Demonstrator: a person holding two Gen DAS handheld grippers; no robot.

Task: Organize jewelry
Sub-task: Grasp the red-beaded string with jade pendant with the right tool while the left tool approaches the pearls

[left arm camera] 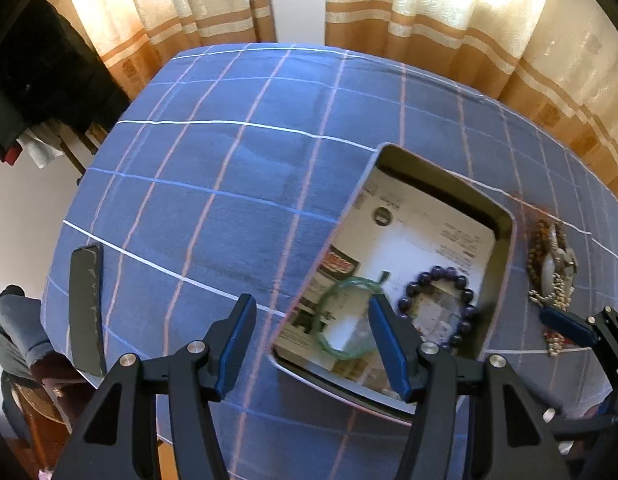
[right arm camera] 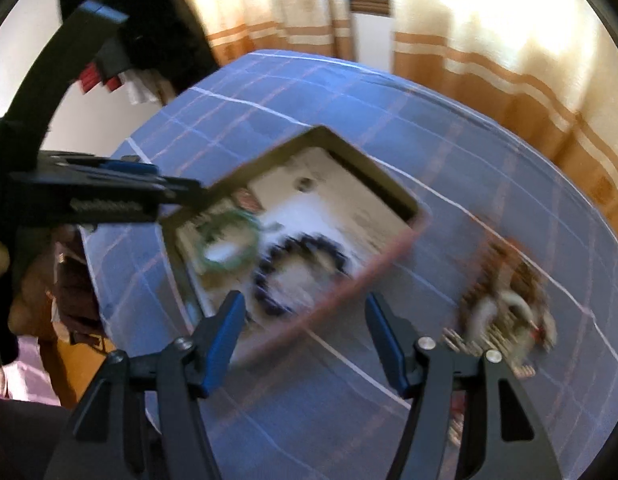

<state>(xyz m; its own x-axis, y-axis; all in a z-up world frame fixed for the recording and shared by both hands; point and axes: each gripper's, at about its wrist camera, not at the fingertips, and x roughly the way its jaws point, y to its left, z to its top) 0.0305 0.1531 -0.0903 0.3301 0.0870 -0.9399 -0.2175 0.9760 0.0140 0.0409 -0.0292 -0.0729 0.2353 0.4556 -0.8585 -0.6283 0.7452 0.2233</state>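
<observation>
A metal tray [left arm camera: 351, 200] lined with printed paper sits on the blue checked tablecloth. In it lie a green bracelet [left arm camera: 341, 304] and a dark purple bead bracelet [left arm camera: 439, 276]. A heap of jewelry [left arm camera: 551, 264] with brown beads and chains lies right of the tray. My left gripper [left arm camera: 313, 340] is open and empty, above the tray's near left edge. My right gripper [right arm camera: 305, 344] is open and empty, above the tray's [right arm camera: 389, 256] near right rim; the heap [right arm camera: 505, 304] is to its right, blurred. The green bracelet [right arm camera: 225, 240] and purple bracelet [right arm camera: 301, 272] show there too.
A dark flat bar [left arm camera: 87, 308] lies at the table's left edge. Curtains [left arm camera: 449, 20] hang behind the table. A chair with clothes [left arm camera: 25, 340] stands at lower left. The right gripper's finger [left arm camera: 569, 326] shows beside the heap; the left gripper [right arm camera: 109, 196] reaches in over the tray's left corner.
</observation>
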